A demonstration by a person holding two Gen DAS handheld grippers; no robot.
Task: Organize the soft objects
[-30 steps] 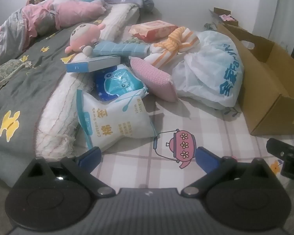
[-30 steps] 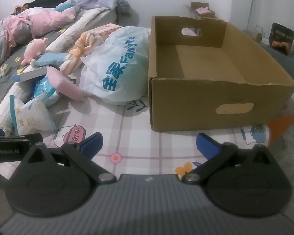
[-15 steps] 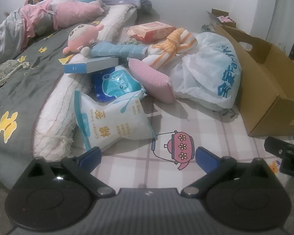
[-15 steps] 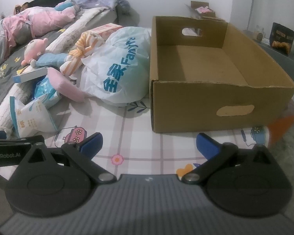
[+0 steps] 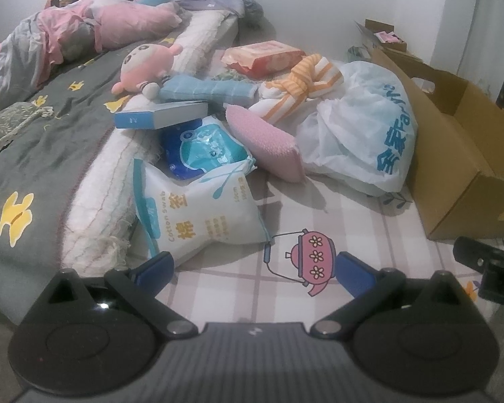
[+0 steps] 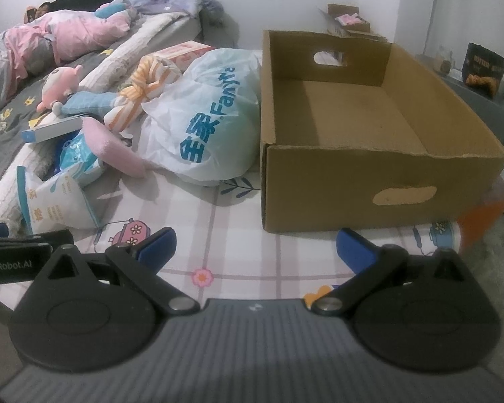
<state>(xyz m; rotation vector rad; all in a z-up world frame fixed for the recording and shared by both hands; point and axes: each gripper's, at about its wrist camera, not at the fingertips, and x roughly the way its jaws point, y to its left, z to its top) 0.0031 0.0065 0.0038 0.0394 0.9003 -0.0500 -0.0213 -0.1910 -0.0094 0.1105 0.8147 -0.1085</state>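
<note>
The open brown cardboard box with cut-out handles [image 6: 369,141] sits on the checked pink bedsheet printed with teapots [image 5: 336,215], and everything else lies to its left. Pressed against the box's left wall is a bulging white plastic bag with blue lettering [image 6: 208,124]. Further from the box, leaning on that bag, is a flat pink knitted pad [image 5: 265,142], and behind it, over the bag's top, an orange-and-white striped cloth tied in a knot [image 5: 302,84]. Beyond those, further left of the box, come a blue-and-white crinkly packet [image 5: 201,149], a white cotton-swab pouch with blue print [image 5: 198,215] nearest the grippers, a slim blue-and-white carton [image 5: 161,116], a light blue checked plush roll [image 5: 208,90] and a pink round-headed plush doll [image 5: 148,67]. A pink-orange wrapped packet [image 5: 262,55] lies at the far end of the pile.

The left gripper [image 5: 252,267] hovers low over the sheet just short of the swab pouch, its blue fingertips [image 5: 156,267] spread wide, grasping nothing. The right gripper [image 6: 255,247] hangs before the box's near wall, likewise spread and empty.
</note>
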